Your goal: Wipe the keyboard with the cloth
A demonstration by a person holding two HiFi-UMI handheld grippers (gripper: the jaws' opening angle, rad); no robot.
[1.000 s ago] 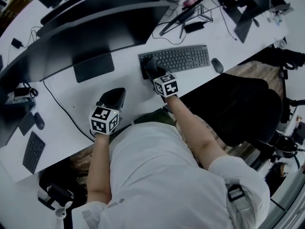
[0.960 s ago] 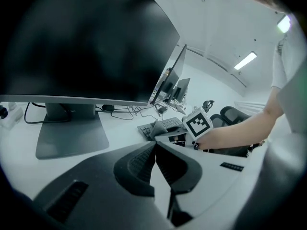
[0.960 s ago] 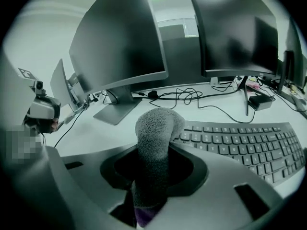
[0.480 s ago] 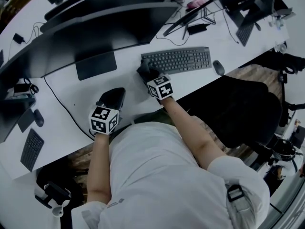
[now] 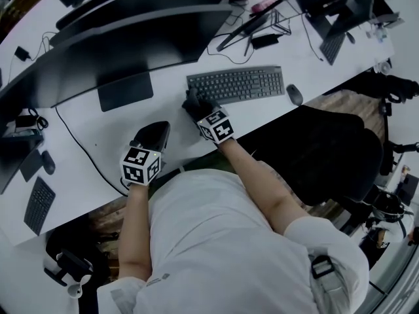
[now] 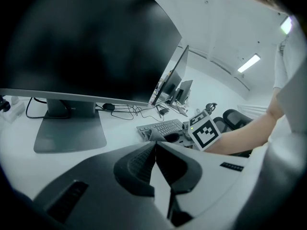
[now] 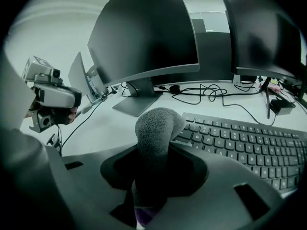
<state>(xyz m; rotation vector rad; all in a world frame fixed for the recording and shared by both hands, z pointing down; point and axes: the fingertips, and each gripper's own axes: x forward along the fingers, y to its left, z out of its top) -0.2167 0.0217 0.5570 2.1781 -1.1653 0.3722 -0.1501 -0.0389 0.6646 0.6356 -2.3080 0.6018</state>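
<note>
A dark grey keyboard (image 5: pixel 236 84) lies on the white desk (image 5: pixel 163 113), also seen in the right gripper view as keyboard (image 7: pixel 244 140). My right gripper (image 5: pixel 194 105) is shut on a folded grey cloth (image 7: pixel 154 138), just off the keyboard's near left corner. The cloth's rounded end (image 7: pixel 158 119) stands up between the jaws, close to the left-most keys. My left gripper (image 5: pixel 154 135) rests on the desk to the left, shut with nothing in it; in its own view the left gripper (image 6: pixel 154 150) shows its jaws meeting.
A monitor stand (image 5: pixel 126 90) sits behind the left gripper, with big monitors (image 5: pixel 118 44) along the back. A mouse (image 5: pixel 294 94) lies right of the keyboard. A black cable (image 5: pixel 85 152) runs across the desk at left. A black chair (image 5: pixel 321 149) stands at right.
My right gripper with the cloth has slid left and toward me, from on the keyboard's left end to just off its near left corner. The left gripper has stayed put.
</note>
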